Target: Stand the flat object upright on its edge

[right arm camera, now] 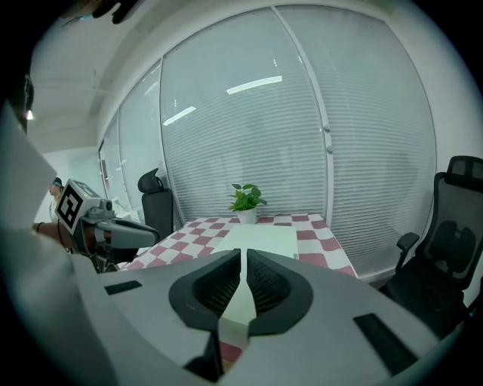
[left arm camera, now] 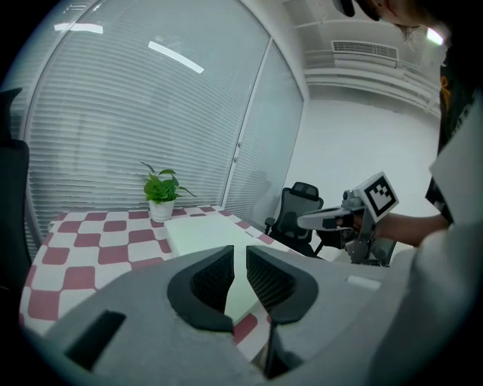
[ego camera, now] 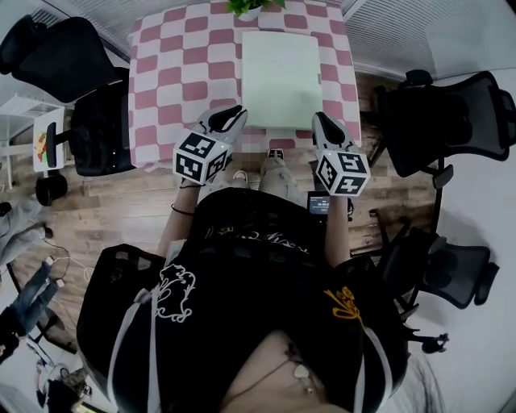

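Observation:
A pale, flat rectangular slab point(ego camera: 282, 77) lies flat on the pink-and-white checked table point(ego camera: 173, 81), on its right half. The slab also shows in the left gripper view point(left arm camera: 200, 230) and in the right gripper view point(right arm camera: 264, 240). My left gripper point(ego camera: 236, 111) hovers by the slab's near left corner, and its jaws point(left arm camera: 240, 256) are shut with nothing between them. Over the near right corner my right gripper point(ego camera: 321, 118) is also shut and empty point(right arm camera: 243, 260). Whether either gripper touches the slab I cannot tell.
A small potted plant point(ego camera: 254, 6) stands at the table's far edge, just beyond the slab. Black office chairs stand to the left point(ego camera: 76, 68) and to the right point(ego camera: 451, 113) of the table. Window blinds point(right arm camera: 302, 136) close the far side.

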`<state>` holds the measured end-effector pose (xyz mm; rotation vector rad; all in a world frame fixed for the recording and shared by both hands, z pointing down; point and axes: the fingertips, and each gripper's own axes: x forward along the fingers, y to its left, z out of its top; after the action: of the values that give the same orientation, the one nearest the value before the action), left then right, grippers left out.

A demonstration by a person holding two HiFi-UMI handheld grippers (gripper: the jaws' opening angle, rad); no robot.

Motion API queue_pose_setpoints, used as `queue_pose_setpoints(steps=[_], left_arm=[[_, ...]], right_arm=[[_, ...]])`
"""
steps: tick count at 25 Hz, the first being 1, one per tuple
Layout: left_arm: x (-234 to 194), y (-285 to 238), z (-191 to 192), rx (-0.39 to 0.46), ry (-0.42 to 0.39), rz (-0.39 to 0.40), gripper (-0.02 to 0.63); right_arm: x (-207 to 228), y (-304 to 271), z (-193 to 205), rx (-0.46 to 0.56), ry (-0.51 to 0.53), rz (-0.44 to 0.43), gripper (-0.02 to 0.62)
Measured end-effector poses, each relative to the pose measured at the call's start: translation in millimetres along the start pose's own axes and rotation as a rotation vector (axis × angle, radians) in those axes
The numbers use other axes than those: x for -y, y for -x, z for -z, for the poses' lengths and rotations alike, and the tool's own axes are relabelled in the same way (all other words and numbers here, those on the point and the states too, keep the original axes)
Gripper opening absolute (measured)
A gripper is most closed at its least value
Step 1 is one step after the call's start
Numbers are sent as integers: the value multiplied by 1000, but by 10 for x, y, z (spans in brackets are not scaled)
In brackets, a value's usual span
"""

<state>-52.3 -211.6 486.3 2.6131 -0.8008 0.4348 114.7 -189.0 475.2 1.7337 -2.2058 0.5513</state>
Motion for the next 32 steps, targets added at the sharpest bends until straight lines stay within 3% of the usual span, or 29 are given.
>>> queue_pose_setpoints(steps=[9,15,19,23,24,26,29,32], left_arm=[[-386,-420,57,-71,75,-96,44],[-606,-602,152,-98,176,-133,57],[-682,-741,254,-163,192,-136,191],[-738,-924,429,-230,228,-115,247],[-762,-973,477,-245,241,-109,257],[-827,-1063,557,-274,260,-102,282],[-951,-1190,604,-297,286,-100,303],[-1036,-1323,588,-274,372,-72,335]], right_arm=[[642,-588,-99,-59,20,-56,31],[913,-936,-10,-113,-13,-124,32],[1025,-1139,77,-166,-3,-166,32],[1092,-1344,196,-214,-39,-207,34],[1093,-1396,236,-231,-61,-223,60],[1088,-1490,318,-270,-106,-255,177],[1112,-1611,408,-313,-131,-277,204],[1135,-1723,507,-358,-139,-292,239]])
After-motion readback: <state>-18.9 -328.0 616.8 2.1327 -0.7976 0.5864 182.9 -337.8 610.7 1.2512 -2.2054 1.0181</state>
